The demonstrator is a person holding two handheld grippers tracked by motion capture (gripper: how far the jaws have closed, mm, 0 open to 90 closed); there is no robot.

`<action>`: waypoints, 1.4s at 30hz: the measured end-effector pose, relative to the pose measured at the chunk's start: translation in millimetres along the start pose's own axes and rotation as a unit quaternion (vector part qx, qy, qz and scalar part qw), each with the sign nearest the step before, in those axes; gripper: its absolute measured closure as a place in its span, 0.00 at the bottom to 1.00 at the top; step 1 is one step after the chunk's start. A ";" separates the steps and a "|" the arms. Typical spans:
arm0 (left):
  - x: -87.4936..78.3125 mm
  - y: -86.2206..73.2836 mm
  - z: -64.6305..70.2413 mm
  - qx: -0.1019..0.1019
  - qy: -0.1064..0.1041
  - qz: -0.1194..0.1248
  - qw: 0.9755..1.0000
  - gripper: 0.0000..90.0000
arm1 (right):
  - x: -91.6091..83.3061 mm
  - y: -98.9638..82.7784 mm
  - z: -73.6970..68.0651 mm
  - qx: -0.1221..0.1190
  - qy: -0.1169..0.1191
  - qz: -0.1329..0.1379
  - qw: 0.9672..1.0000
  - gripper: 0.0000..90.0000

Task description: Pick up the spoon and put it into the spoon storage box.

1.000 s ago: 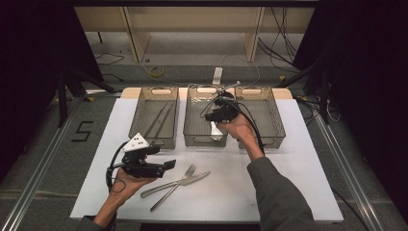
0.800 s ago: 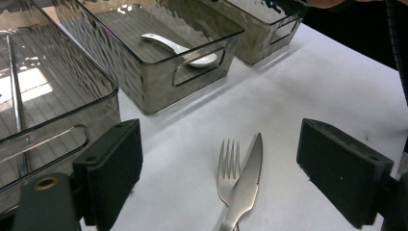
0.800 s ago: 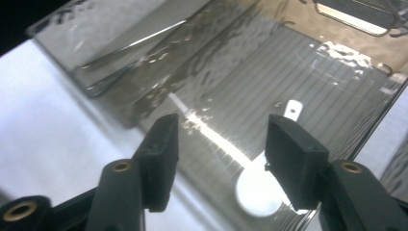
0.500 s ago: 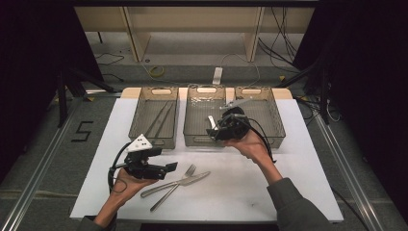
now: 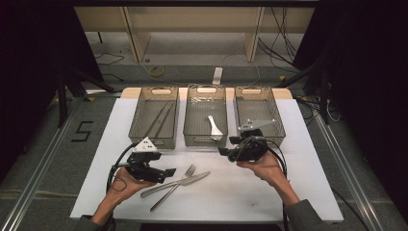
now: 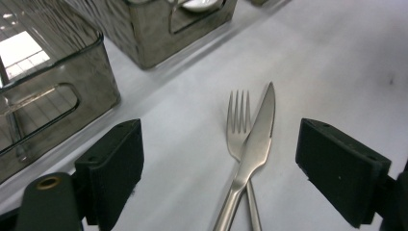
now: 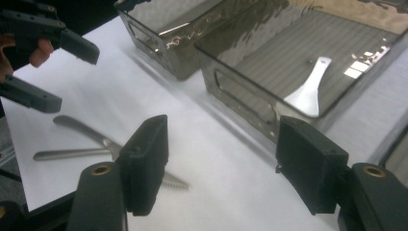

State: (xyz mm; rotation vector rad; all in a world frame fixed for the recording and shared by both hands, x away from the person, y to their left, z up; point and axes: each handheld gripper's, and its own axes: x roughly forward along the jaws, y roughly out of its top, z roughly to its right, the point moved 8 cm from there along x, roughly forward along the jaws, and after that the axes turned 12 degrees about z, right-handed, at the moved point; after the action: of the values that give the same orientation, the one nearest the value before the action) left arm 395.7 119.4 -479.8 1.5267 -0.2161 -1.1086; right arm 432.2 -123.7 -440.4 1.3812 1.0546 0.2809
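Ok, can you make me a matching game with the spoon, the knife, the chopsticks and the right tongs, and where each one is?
Things:
1. spoon
2. knife
3. chopsticks
4. right tongs

Places:
A. in the left bin
B. lying on the white table, crossed over the fork
C. held open above the table, in front of the middle bin
D. in the middle bin

Pairs: 1-D, 2-B, 3-A, 4-C
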 end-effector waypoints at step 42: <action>1.1 -23.7 -10.1 0.043 0.031 -0.125 0.991 0.19 | -45.8 -53.7 -6.9 0.027 -0.003 0.020 0.999 0.35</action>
State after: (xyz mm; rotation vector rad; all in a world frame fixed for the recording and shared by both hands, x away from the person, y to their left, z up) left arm 393.4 132.6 -501.8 1.6962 -0.0312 -1.2592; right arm 380.6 -164.7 -466.7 1.4531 1.0365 0.2787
